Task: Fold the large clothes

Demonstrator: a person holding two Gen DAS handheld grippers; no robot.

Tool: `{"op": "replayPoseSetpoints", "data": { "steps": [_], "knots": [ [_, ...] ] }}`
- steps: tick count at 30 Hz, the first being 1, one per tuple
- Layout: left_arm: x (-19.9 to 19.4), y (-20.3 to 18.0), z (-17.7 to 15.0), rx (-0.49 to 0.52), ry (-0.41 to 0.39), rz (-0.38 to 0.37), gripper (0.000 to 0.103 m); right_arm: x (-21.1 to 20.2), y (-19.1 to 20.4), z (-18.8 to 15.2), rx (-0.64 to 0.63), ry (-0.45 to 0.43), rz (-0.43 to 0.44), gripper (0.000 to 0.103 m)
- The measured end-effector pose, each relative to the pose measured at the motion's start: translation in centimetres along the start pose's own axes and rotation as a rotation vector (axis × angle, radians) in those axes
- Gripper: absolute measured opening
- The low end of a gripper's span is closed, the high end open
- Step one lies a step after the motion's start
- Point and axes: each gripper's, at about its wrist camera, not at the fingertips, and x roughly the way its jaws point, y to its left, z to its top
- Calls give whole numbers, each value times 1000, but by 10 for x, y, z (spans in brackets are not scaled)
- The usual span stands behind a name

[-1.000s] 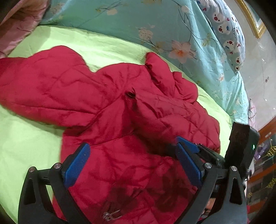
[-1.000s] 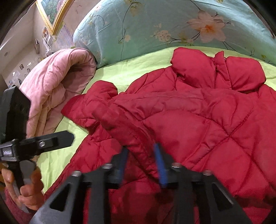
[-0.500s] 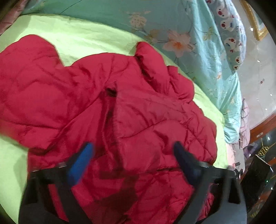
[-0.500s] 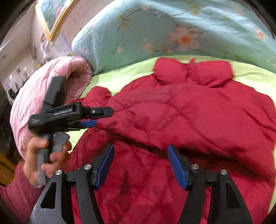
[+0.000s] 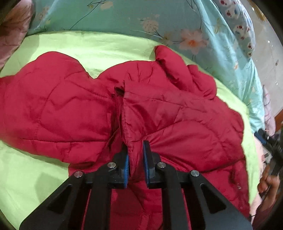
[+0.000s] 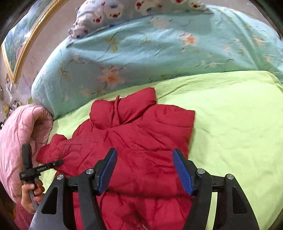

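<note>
On left gripper [image 6: 59,161] arm: white lettering, unreadable; red jacket [image 6: 141,141] unlabelled.

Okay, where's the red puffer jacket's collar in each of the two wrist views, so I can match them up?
Left wrist: collar upper centre-right, by the floral quilt.
Right wrist: collar just above centre, nearest the same quilt.
Shared landmark: the lime-green sheet under the jacket.

A quilted, puffy red padded jacket [image 5: 176,123] lies spread front-up on the lime-green bed sheet, collar toward the floral pillows; one sleeve sprawls sideways; the stitched front edge is bunched into a raised ridge; the fabric is creased and glossy.
</note>
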Motion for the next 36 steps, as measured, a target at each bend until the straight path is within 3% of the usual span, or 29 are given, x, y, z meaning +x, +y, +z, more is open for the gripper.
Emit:
{"op": "replayPoseSetpoints", "data": {
  "steps": [4,7,10,17,22,27,29,34,36],
  "knots": [
    [2,-3,0,14,-2,20,11,45,29,-5,-144,59,27,66],
    [6,2,-1,7,9,7,12,78,36,-17,-206,133,-44,63],
    [16,3,-3,6,29,6,16,107,20,-26,-174,186,-76,63],
    [35,8,-8,12,34,9,21,134,7,-32,-157,193,-85,65],
    [32,8,-8,5,28,6,22,136,12,-37,-181,188,-112,65],
    [9,6,-15,15,2,22,34,123,18,-33,-175,180,-122,66],
    [2,9,-16,7,0,31,39,113,20,-32,-149,168,-101,66],
    [-20,17,-21,-19,-29,14,41,91,34,-32,-129,130,-46,66],
    [-30,22,-22,-37,-49,29,52,81,43,-34,-139,117,-21,66]
  ]
}}
